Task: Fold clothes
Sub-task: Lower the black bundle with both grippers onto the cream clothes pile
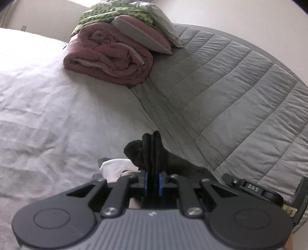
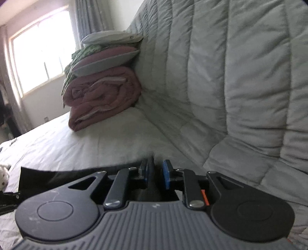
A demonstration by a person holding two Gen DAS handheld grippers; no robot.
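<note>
Left wrist view: the left gripper point(image 1: 152, 182) is clenched on a bunched fold of black garment point(image 1: 154, 152), the cloth standing up between the blue pads point(image 1: 145, 182) and draping off to the right over the edge of the grey quilt point(image 1: 231, 96). Just left of the jaws lies a white piece of clothing point(image 1: 115, 166) on the pale bedsheet point(image 1: 48, 105). At lower right, part of the right gripper's body shows, with a printed label. Farther back sits a rolled pink comforter point(image 1: 107, 59), topped by a pillow point(image 1: 142, 36) and a green patterned cloth point(image 1: 107, 13). Right wrist view: the right gripper point(image 2: 156, 173) has the black garment point(image 2: 57, 174) rising between its jaws; cloth lies against the left pad, while a gap shows before the right pad point(image 2: 167, 174), so the grip looks loosened. The garment stretches flat to the left across the bedsheet point(image 2: 77, 146). Only this view shows the window point(image 2: 42, 48), the curtain point(image 2: 84, 21) and a small white plush object point(image 2: 3, 173) at the left edge. The quilt point(image 2: 240, 77) rises steeply here, with the comforter stack point(image 2: 102, 98) against it.
</note>
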